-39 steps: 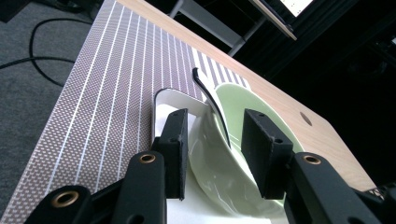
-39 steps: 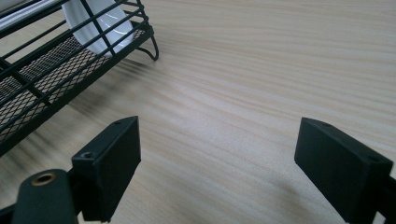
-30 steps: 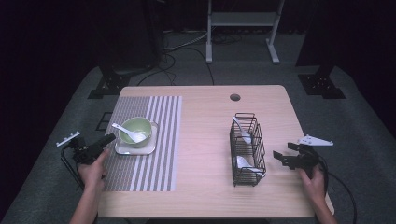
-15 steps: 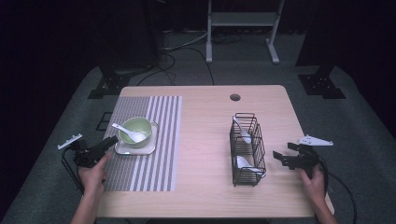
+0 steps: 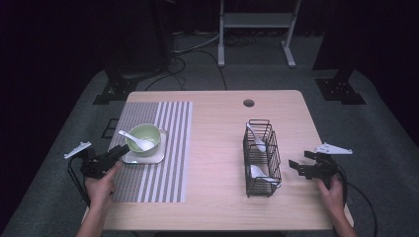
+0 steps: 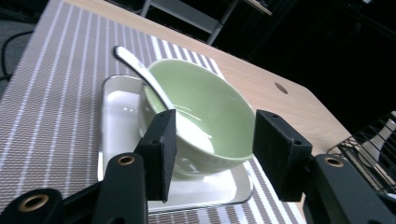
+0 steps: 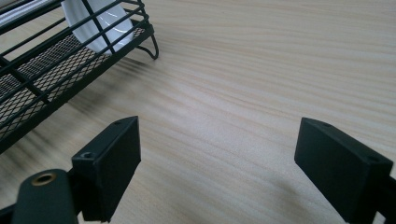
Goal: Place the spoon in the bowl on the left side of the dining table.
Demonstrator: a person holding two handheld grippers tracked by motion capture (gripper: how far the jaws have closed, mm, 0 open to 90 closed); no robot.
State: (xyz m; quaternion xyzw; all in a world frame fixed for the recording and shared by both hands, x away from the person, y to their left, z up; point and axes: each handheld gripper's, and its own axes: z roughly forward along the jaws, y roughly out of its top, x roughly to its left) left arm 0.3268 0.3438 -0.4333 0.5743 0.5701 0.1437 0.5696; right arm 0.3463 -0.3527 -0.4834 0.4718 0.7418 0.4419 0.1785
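On the striped mat, pale green bowl [image 6: 201,116] holds white spoon [image 6: 140,70]; both tongs spread.

Pale green bowl [image 5: 145,138] upright on white tray [image 5: 148,158], white spoon [image 5: 134,139] inside

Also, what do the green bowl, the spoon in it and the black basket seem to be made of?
The green bowl looks like glazed ceramic, or possibly melamine: its smooth inside shows soft highlights. The white spoon lying in it has the same glossy finish, probably ceramic too. The black basket appears to be coated metal wire, with thin dark rods and a fine mesh floor.
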